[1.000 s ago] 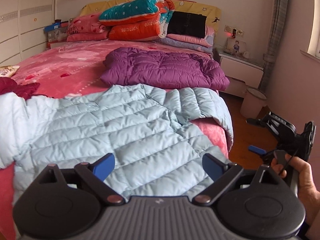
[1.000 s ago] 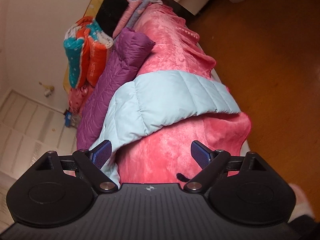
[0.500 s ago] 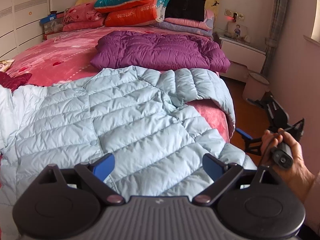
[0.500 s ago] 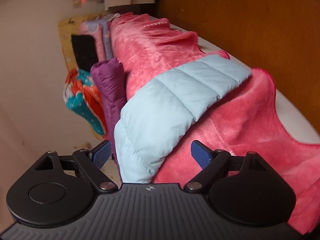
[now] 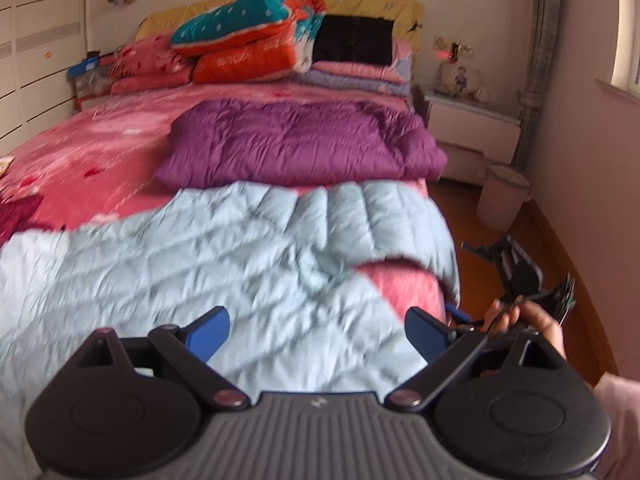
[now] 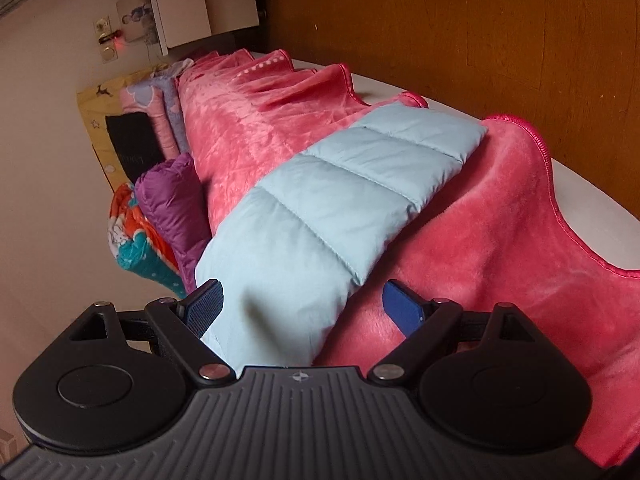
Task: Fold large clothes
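Note:
A light blue quilted down jacket (image 5: 208, 256) lies spread across the near end of the bed. One sleeve (image 6: 360, 184) hangs over the bed's right side onto the pink blanket (image 6: 500, 240). My left gripper (image 5: 318, 330) is open and empty just above the jacket's near part. My right gripper (image 6: 302, 306) is open, tilted sideways, its jaws on either side of the sleeve near its upper part without closing on it. It also shows in the left wrist view (image 5: 520, 276), held by a hand at the bed's right side.
A folded purple down jacket (image 5: 304, 144) lies behind the blue one. Stacked quilts and pillows (image 5: 256, 44) fill the head of the bed. A white nightstand (image 5: 472, 136) and a white bin (image 5: 504, 196) stand right of the bed on the wooden floor (image 6: 480, 20).
My right gripper has rolled further sideways and closed in on the hanging sleeve, which now lies between its jaws. My left gripper has shifted forward and its view has tipped up.

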Action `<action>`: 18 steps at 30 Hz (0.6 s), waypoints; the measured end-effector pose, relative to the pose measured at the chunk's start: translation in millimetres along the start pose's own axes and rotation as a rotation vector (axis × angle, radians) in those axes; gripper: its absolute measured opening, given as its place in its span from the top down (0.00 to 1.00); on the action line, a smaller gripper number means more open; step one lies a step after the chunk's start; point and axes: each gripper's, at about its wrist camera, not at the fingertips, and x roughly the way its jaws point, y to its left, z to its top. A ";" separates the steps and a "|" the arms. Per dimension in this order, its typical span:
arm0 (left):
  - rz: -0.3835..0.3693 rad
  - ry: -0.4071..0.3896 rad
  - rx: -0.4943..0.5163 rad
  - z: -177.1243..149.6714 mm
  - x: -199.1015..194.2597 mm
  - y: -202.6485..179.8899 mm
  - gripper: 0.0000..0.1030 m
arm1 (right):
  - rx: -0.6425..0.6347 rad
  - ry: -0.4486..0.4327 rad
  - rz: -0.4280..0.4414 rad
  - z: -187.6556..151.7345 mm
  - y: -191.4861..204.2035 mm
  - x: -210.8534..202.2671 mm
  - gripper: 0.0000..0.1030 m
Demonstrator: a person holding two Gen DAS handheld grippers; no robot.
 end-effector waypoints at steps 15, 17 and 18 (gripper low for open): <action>-0.005 -0.128 -0.178 4.4 21.6 69.6 0.08 | -0.070 0.005 -0.001 21.3 11.5 20.2 0.26; -0.005 -0.138 -0.196 2.1 21.8 78.9 0.08 | -0.102 0.008 -0.012 22.3 13.8 13.7 0.43; -0.006 -0.147 -0.204 0.6 21.4 84.0 0.08 | -0.117 0.012 -0.012 22.3 17.4 13.6 0.50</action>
